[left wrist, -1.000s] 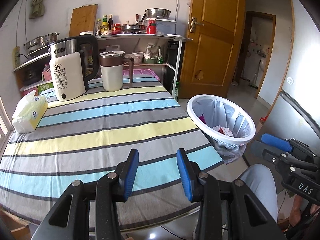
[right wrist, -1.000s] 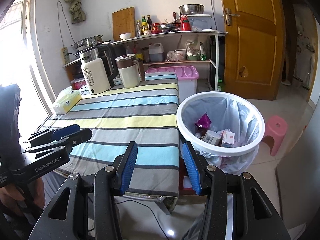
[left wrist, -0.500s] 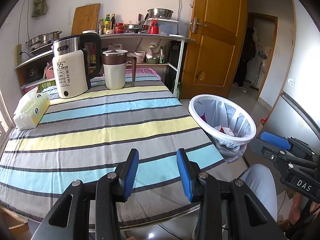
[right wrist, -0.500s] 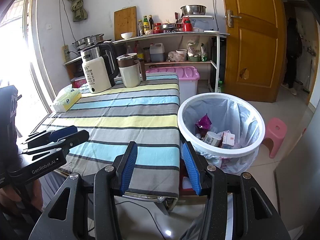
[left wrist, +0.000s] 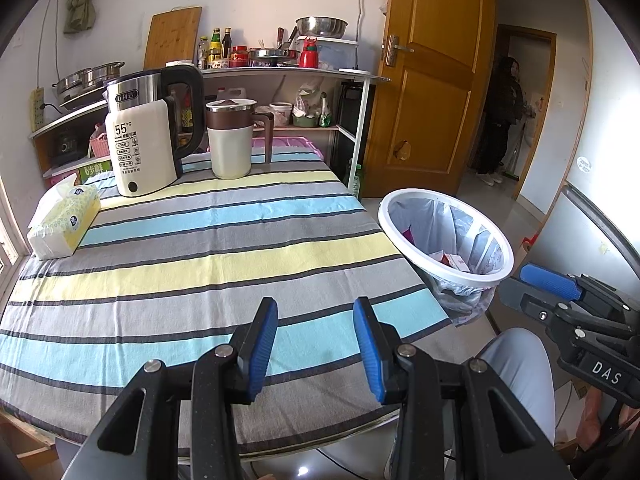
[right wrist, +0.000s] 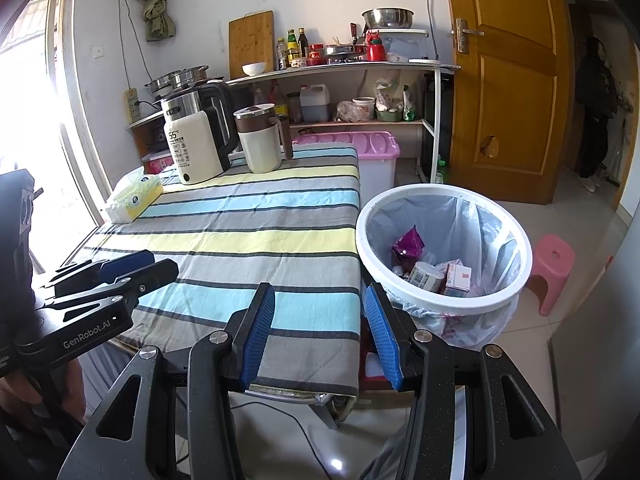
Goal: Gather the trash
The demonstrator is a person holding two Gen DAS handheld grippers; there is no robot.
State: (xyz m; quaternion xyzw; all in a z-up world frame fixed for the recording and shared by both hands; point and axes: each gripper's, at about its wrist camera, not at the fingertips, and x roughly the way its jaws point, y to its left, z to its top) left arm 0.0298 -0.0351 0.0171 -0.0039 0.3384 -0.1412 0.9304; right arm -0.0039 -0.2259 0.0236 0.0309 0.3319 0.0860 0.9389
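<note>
Both ways, nothing is gripped: the left gripper [left wrist: 315, 340] hangs open over the table's [left wrist: 200, 264] near edge, and the right gripper [right wrist: 319, 332] stands open at its near right corner. Trash [right wrist: 434, 270] lies in the lined bin [right wrist: 376, 208] just beside the right edge. A kettle [left wrist: 142, 148], mug [left wrist: 231, 148] and tissue pack [left wrist: 64, 220] sit along the far and left edges.

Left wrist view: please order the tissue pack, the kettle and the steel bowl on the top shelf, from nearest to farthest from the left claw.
1. Tissue pack, at the table's left edge.
2. Kettle, at the table's far end, left of the mug.
3. Steel bowl, high on the shelf behind the table.

Left claw is open and empty.
</note>
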